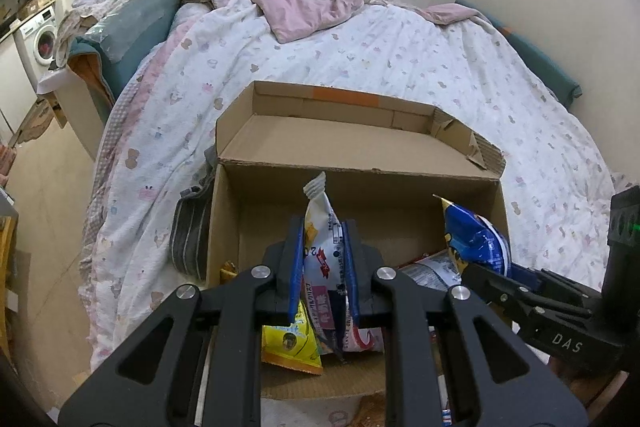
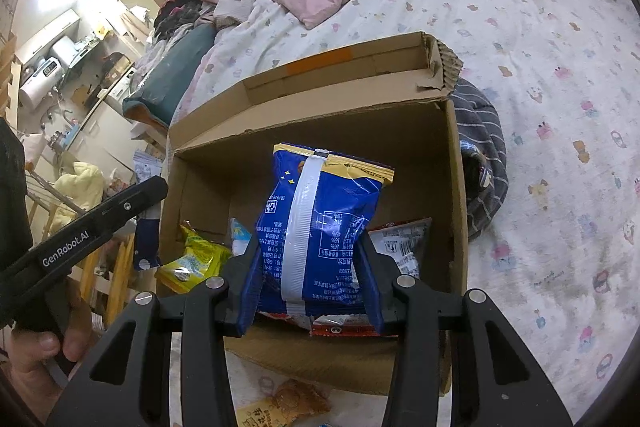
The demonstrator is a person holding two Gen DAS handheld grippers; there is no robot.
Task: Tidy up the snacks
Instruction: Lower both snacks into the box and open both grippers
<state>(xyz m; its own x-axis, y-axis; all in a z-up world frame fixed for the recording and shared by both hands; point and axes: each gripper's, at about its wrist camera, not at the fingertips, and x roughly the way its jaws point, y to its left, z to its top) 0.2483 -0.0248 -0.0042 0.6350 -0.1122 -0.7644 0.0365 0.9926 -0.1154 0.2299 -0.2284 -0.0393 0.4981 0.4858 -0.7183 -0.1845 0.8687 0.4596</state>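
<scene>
An open cardboard box point(image 1: 400, 155) point(image 2: 312, 99) lies on the bed. My left gripper point(image 1: 322, 259) is shut on a slim white snack packet point(image 1: 320, 227), held upright just over the box's near part. My right gripper point(image 2: 308, 267) is shut on a puffy blue snack bag point(image 2: 320, 211), also over the box; the same blue bag point(image 1: 476, 239) shows at the right of the left wrist view. Inside the box lie a yellow packet point(image 1: 292, 343) point(image 2: 192, 259) and a red-and-white packet point(image 2: 404, 239).
The bed's patterned white quilt point(image 1: 400, 47) surrounds the box. A striped grey cloth point(image 2: 480, 155) lies against the box's side. An orange snack packet point(image 2: 288, 403) lies in front of the box. A hand point(image 2: 44, 347) holds the left gripper's handle. Clutter and a washing machine point(image 1: 40, 39) fill the room's left.
</scene>
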